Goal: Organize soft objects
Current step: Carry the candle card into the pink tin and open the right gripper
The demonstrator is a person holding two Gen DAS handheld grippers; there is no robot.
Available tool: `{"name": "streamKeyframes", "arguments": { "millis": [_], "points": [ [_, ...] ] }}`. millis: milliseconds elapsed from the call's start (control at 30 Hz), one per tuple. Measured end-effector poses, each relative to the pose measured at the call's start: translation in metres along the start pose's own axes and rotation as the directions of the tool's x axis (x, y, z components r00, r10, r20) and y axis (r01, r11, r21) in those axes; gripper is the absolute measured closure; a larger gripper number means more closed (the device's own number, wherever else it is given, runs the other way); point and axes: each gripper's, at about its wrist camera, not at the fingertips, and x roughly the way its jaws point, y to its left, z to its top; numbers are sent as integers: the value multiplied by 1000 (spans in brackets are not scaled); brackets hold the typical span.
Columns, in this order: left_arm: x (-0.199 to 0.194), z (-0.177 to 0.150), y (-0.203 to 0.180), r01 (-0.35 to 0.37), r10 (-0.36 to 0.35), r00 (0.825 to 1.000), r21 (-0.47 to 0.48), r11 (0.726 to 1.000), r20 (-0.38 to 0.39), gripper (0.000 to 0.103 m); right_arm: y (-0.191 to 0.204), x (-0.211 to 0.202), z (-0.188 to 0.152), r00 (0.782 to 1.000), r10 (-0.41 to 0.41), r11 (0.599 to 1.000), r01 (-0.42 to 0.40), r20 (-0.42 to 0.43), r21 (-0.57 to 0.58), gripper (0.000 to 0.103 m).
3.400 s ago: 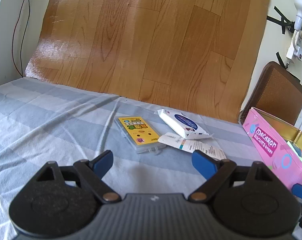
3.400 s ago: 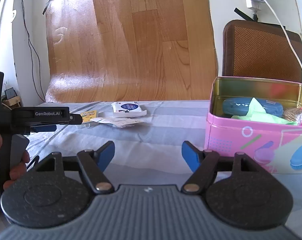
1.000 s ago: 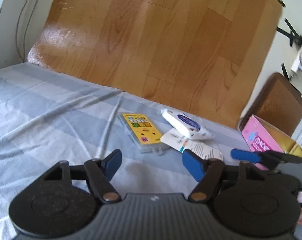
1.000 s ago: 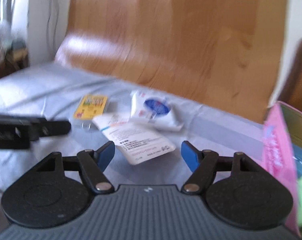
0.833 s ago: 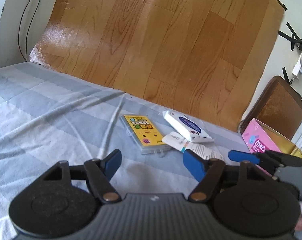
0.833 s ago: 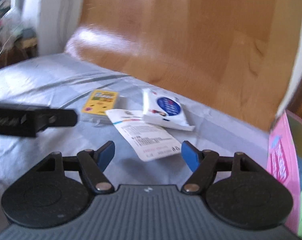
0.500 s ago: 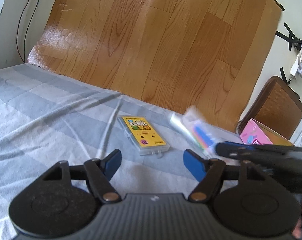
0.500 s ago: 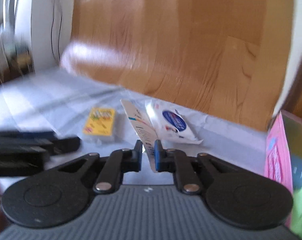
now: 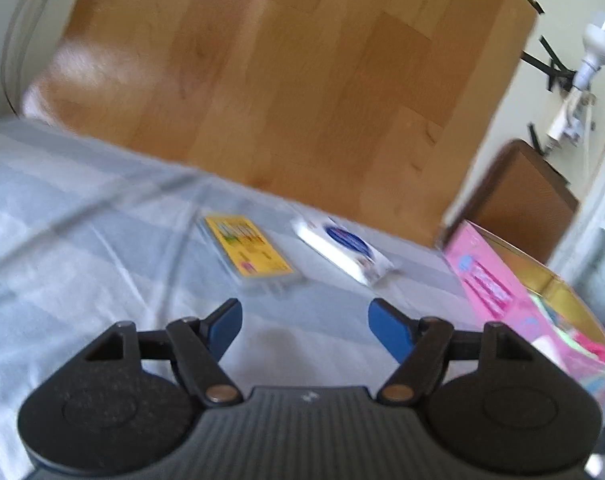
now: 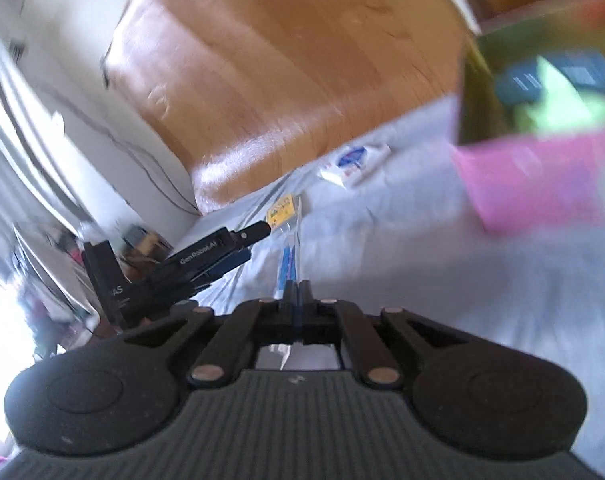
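Between my right gripper's (image 10: 296, 292) closed jaws I see a thin white sachet (image 10: 288, 258) pinched edge-on, its flat body sticking out ahead of the fingertips above the striped grey-blue sheet (image 10: 422, 264); the view is tilted and badly blurred, so I cannot read any print on it. Up at the right of that view sits the pink tin (image 10: 542, 176) with its gold inside, holding a dark blue item (image 10: 558, 76) and something light green (image 10: 562, 108). My left gripper (image 9: 302, 322) hangs over the sheet with its blue pads (image 9: 386, 328) standing apart and nothing between them. Ahead of it on the sheet lie a yellow card case (image 9: 248, 254) and, just to its right and apart from it, a white wipes pack with a blue oval label (image 9: 344, 250). The pink tin stands farther right in that view, open at the top. Behind everything a wood-pattern sheet (image 9: 294, 80) leans against the wall, with a brown woven panel (image 9: 514, 200) beside it. From the right wrist camera I also see the left gripper at the left, its tip just short of the yellow card case.
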Motion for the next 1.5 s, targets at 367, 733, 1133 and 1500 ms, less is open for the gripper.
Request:
{"name": "streamKeyframes", "arguments": {
  "millis": [367,733,1133,1500],
  "points": [
    [-6,-35,-64,375,-412,864,-175,910,-291,17,-34,-24,-9,994,111,977,-112,14,184,100],
    [32,4,-155,526,-540,785,-133,840,-303,42,-48,-68,38,971,96,985,-125,220,123,100],
    [117,20,-248,431,-398,853,25,902,-339,21,-87,-79,85,712,-452,860,509,537,49,85],
    [71,25,-167,345,-326,921,60,937,-213,21,-69,-73,70,757,-388,878,478,525,-40,77]
  ]
}}
